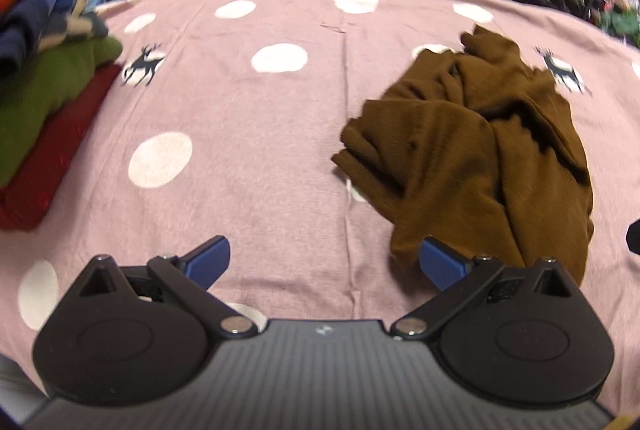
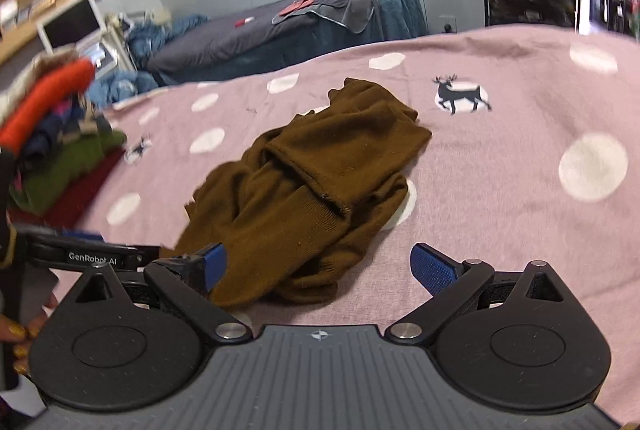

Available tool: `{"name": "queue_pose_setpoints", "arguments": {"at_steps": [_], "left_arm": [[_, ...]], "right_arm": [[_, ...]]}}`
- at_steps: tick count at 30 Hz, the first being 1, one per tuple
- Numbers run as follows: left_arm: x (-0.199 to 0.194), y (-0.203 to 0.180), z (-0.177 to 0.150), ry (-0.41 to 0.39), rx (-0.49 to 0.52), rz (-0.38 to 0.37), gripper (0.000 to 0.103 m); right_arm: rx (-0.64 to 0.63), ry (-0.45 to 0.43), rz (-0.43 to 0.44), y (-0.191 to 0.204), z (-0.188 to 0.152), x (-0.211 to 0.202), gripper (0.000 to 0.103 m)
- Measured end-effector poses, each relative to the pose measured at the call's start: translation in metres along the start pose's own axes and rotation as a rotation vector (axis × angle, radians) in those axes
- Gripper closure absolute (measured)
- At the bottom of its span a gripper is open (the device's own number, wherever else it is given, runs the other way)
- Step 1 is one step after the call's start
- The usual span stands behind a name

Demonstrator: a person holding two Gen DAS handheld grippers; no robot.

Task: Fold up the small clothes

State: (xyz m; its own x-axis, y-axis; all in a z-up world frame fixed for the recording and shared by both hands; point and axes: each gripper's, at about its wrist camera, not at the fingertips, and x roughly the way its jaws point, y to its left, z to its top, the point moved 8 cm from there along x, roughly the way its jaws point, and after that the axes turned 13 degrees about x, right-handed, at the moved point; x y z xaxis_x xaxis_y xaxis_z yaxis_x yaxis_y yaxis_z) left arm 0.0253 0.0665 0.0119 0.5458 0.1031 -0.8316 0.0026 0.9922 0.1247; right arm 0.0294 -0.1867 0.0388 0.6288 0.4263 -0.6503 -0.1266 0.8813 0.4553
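Lying crumpled on the pink spotted bedsheet (image 2: 500, 166), the brown garment (image 2: 316, 182) sits well right of the folded clothes stack (image 1: 48, 102). Both the left gripper (image 1: 324, 262) and right gripper (image 2: 318, 266) hover wide open, holding nothing, the garment's near edge just beside their fingertips.

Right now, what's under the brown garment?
The brown garment lies crumpled on the pink dotted sheet, covering part of a white dot. Anything else beneath is hidden.

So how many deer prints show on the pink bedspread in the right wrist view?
2: one dark deer right of the brown garment, one blurred deer beside the folded pile. Others may be hidden.
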Motion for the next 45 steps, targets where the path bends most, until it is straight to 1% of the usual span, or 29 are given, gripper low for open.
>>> {"name": "queue_pose_setpoints", "arguments": {"at_steps": [2, 5, 7, 9, 11, 13, 14, 16, 17, 19, 20, 21, 22, 23, 24, 25, 28, 30, 34, 37, 39, 40, 41, 42, 43, 45], "left_arm": [[0.002, 0.004, -0.002, -0.015, -0.033, -0.023, 0.0], [0.006, 0.002, -0.006, -0.013, -0.069, -0.072, 0.0], [0.01, -0.002, -0.008, -0.011, -0.078, -0.098, 0.0], [0.014, -0.004, -0.009, -0.02, -0.078, -0.107, 0.0], [0.019, -0.007, -0.006, -0.032, -0.067, -0.118, 0.0], [0.026, -0.01, 0.002, -0.062, -0.056, -0.132, 0.001], [0.03, -0.013, 0.006, -0.076, -0.054, -0.152, 0.005], [0.039, -0.024, 0.015, -0.084, -0.051, -0.218, 0.012], [0.044, -0.03, 0.018, -0.071, -0.05, -0.244, 0.015], [0.055, -0.042, 0.021, -0.047, -0.033, -0.264, 0.017], [0.059, -0.047, 0.022, -0.043, -0.011, -0.245, 0.018], [0.06, -0.051, 0.022, -0.048, 0.016, -0.219, 0.02], [0.057, -0.054, 0.023, -0.06, 0.041, -0.205, 0.031], [0.053, -0.057, 0.023, -0.08, 0.053, -0.227, 0.061], [0.049, -0.06, 0.023, -0.092, 0.04, -0.281, 0.074], [0.046, -0.059, 0.022, -0.097, 0.018, -0.31, 0.078], [0.042, -0.055, 0.019, -0.081, 0.0, -0.325, 0.084], [0.037, -0.052, 0.016, -0.075, -0.018, -0.35, 0.085], [0.027, -0.053, 0.006, -0.062, -0.029, -0.393, 0.085], [0.027, -0.06, 0.002, -0.052, -0.007, -0.393, 0.084], [0.028, -0.066, 0.002, -0.05, 0.009, -0.387, 0.077], [0.027, -0.068, 0.003, -0.053, 0.003, -0.392, 0.055], [0.027, -0.069, 0.005, -0.06, -0.013, -0.401, 0.024], [0.026, -0.067, 0.008, -0.074, -0.037, -0.407, 0.012], [0.026, -0.065, 0.011, -0.089, -0.063, -0.41, 0.0], [0.022, -0.062, 0.017, -0.107, -0.091, -0.429, 0.0]], "right_arm": [[-0.001, -0.008, 0.014, 0.003, 0.0, 0.004, 0.0], [-0.079, -0.009, 0.029, 0.019, -0.004, 0.013, 0.0], [-0.114, -0.021, 0.031, 0.028, -0.006, 0.018, 0.0], [-0.116, -0.045, 0.035, 0.031, -0.003, 0.026, 0.0], [-0.115, -0.06, 0.007, 0.028, 0.005, 0.036, 0.0], [-0.15, -0.087, -0.037, 0.027, 0.013, 0.046, 0.0], [-0.179, -0.098, -0.049, 0.028, 0.017, 0.052, 0.0], [-0.234, -0.112, -0.082, 0.027, 0.023, 0.063, 0.0], [-0.257, -0.12, -0.099, 0.027, 0.026, 0.07, 0.005], [-0.299, -0.117, -0.13, 0.025, 0.03, 0.084, 0.014], [-0.319, -0.103, -0.141, 0.024, 0.03, 0.092, 0.02], [-0.334, -0.087, -0.147, 0.023, 0.028, 0.098, 0.031], [-0.334, -0.072, -0.138, 0.022, 0.028, 0.101, 0.065], [-0.318, -0.076, -0.117, 0.022, 0.028, 0.099, 0.096], [-0.297, -0.107, -0.1, 0.021, 0.031, 0.091, 0.096], [-0.278, -0.159, -0.098, 0.02, 0.035, 0.08, 0.096], [-0.221, -0.285, -0.101, 0.009, 0.051, 0.042, 0.097], [-0.178, -0.358, -0.121, -0.005, 0.061, 0.011, 0.097], [-0.082, -0.493, -0.212, -0.05, 0.076, -0.057, 0.097], [0.016, -0.538, -0.282, -0.094, 0.076, -0.101, 0.097], [0.098, -0.541, -0.319, -0.123, 0.073, -0.119, 0.097], [0.131, -0.541, -0.329, -0.132, 0.07, -0.126, 0.097], [0.148, -0.536, -0.336, -0.139, 0.067, -0.13, 0.097], [0.151, -0.53, -0.345, -0.143, 0.062, -0.13, 0.097], [0.145, -0.522, -0.355, -0.143, 0.058, -0.129, 0.097], [0.131, -0.489, -0.364, -0.142, 0.05, -0.12, 0.097]]}}
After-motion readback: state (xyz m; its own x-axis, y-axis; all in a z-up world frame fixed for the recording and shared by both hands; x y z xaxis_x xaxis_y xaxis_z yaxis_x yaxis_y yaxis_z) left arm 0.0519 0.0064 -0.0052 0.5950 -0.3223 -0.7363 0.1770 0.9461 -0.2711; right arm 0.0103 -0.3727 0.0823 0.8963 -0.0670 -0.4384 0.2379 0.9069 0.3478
